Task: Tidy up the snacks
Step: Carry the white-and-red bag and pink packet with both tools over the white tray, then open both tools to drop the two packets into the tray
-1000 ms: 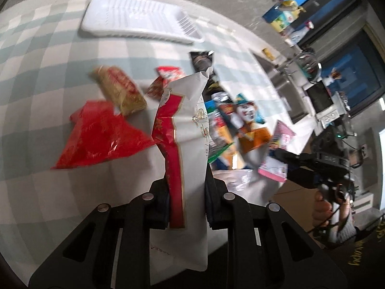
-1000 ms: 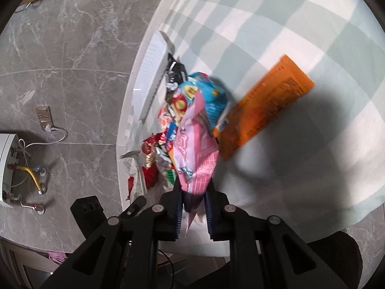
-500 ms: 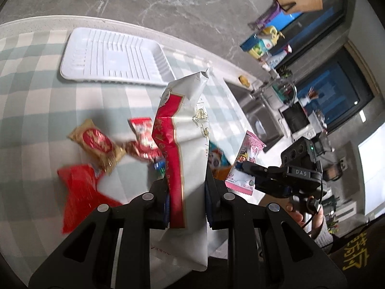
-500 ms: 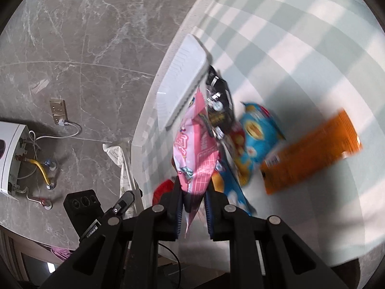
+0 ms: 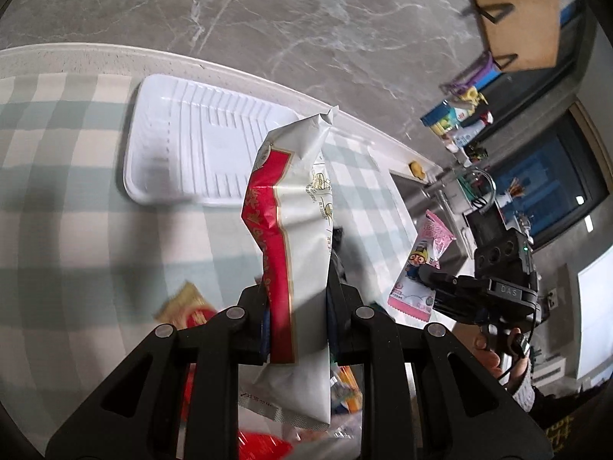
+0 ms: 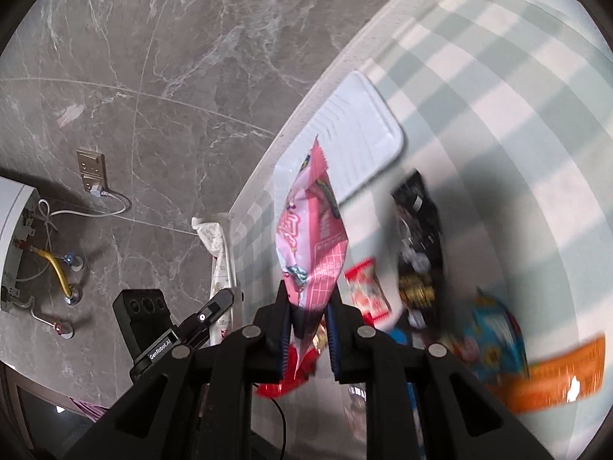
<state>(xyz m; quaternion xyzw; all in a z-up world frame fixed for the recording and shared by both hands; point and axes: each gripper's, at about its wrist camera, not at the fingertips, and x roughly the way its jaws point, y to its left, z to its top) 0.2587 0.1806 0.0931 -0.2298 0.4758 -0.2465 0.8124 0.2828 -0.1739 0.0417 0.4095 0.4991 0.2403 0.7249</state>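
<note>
Left gripper (image 5: 297, 318) jaws pinching white-and-red packet (image 5: 295, 230) above white tray (image 5: 191, 153). Right gripper (image 6: 308, 329) jaws clamping pink packet (image 6: 310, 237); only here visible: orange packet (image 6: 555, 375) on tabletop (image 6: 498, 115).

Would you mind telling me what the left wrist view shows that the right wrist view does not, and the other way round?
Only the left wrist view shows the person's hand at the right claw and a brown paper bag. Only the right wrist view shows the orange packet, the black packet and a wall socket. Both show the white tray, the checked cloth, the white and red packet and the pink packet.
</note>
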